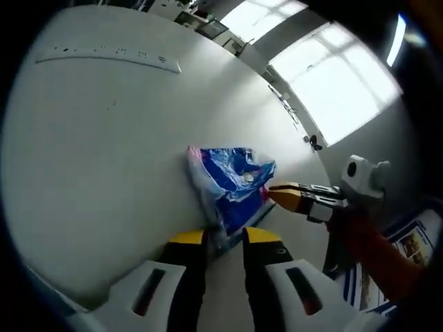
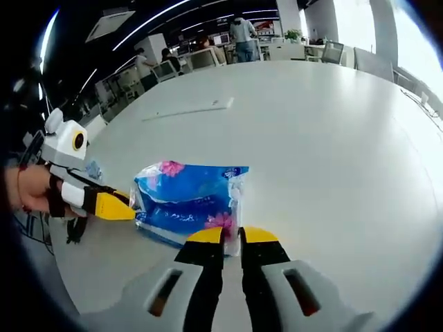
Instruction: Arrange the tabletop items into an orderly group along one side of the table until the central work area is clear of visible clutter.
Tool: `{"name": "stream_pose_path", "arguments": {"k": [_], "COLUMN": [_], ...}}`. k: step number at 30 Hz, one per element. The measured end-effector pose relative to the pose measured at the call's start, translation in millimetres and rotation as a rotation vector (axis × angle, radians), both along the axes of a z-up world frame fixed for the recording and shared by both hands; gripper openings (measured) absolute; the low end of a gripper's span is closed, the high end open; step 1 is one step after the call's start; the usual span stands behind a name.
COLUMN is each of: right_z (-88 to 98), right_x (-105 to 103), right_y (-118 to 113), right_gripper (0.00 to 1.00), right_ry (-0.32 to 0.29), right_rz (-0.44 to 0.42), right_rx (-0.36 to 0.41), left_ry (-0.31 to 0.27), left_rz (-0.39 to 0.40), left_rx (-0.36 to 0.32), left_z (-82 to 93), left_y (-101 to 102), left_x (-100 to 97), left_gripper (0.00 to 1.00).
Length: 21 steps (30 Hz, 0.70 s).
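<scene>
In the left gripper view, the left gripper pinches one end of the blue packet lying on the white table; its length runs away from the jaws. In the right gripper view, the right gripper is closed on the packet's near edge.

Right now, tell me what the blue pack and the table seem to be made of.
The blue pack looks like thin glossy plastic film: it crinkles, shines and carries a printed floral pattern. The table looks like a smooth white laminate or painted board, going by its even, softly reflective surface; the core is not visible.
</scene>
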State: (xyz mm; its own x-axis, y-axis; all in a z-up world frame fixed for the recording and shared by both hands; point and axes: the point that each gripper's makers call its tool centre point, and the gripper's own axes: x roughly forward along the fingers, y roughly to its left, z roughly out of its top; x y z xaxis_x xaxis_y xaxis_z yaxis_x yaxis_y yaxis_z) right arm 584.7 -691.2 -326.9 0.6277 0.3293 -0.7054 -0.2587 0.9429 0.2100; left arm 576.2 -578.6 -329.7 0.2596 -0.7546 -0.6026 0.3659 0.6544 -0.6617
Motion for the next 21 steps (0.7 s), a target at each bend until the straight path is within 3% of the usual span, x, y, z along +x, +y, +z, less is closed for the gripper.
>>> {"name": "stream_pose_path", "arguments": {"k": [21], "right_z": [10.1], "right_x": [-1.1], "right_y": [-3.0], "right_gripper": [0.09], "right_ry": [-0.023], "right_rz": [-0.015], "right_rx": [-0.002], "left_ry": [-0.062], "left_rz": [-0.047], "left_rx": [0.021], "left_z": [9.6], "left_y": [-2.2], "left_x": [-5.7], "left_gripper": [0.28]}}
